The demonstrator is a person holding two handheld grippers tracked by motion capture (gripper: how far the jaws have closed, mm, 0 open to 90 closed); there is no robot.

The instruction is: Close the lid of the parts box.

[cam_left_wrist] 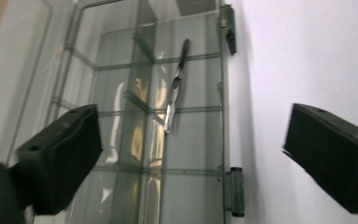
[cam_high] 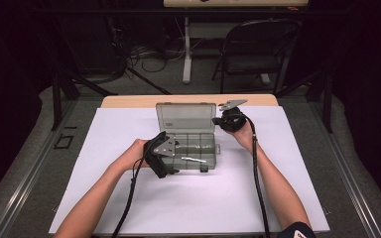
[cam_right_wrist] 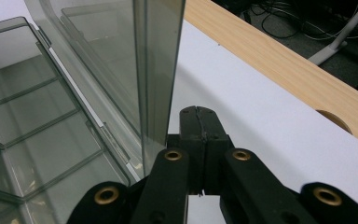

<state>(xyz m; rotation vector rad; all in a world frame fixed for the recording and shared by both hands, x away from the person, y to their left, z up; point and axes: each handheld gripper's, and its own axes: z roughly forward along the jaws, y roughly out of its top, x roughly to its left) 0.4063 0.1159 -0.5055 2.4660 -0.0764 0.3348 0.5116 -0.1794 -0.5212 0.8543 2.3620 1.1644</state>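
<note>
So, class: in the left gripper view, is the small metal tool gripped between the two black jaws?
No: the metal tool lies in the clear box, apart from the wide-open left gripper.

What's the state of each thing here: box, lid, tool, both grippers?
Box: open, lies flat on the white sheet.
Lid: raised, stands upright.
Metal tool: lies loose in a front compartment.
Left gripper: open, holds nothing, above the box.
Right gripper: shut, empty, beside the lid's edge.

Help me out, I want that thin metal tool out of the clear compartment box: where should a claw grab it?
Grip the metal tool around mid-length, from above, pads across its narrow width. It lies flat and slanted in the clear box's front compartment, so only the top is free. The open left claw is probably best placed.
</note>
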